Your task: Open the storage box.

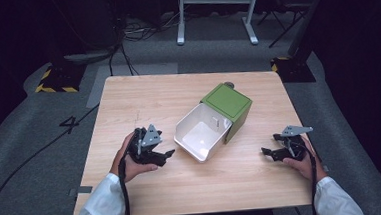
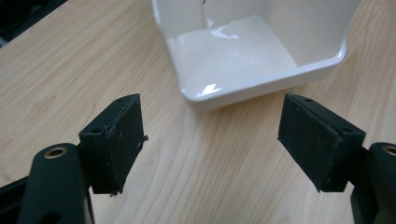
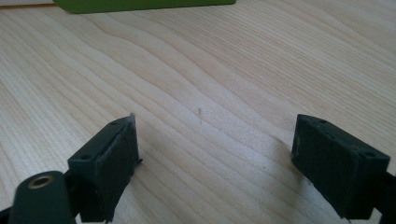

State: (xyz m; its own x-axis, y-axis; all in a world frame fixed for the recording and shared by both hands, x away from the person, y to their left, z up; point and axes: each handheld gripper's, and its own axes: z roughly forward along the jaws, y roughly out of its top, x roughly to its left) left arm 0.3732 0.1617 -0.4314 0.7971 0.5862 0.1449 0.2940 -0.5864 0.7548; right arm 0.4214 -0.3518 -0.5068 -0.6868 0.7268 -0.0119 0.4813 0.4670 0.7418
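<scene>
Dark walls and grey carpet strewn with cables ring a pale wooden table (image 1: 143, 98), where a person in white sleeves holds a black two-jaw gripper in each hand. At the table's middle lies a box on its side, its green shell (image 1: 228, 103) toward the far right and its white inner bin (image 1: 200, 133) opening toward the near left. The left gripper (image 1: 167, 154), held in the left hand (image 1: 132, 163), sits on the near left of the table just beside the bin's open mouth, pointing at it; in the left gripper view its jaws stand wide apart with nothing between them, and the bin's glossy white floor (image 2: 233, 51) and rounded rim lie just ahead. The right gripper (image 1: 266, 152), held in the right hand (image 1: 302, 163), rests near the table's right edge, apart from the box and pointing left toward it. In the right gripper view its jaws are likewise spread wide over bare wood grain, with a strip of the green shell (image 3: 140, 4) at the top edge. A white-legged frame (image 1: 215, 8) stands on the floor beyond the table, and yellow-and-black striped markings (image 1: 52, 86) show at its far left.
</scene>
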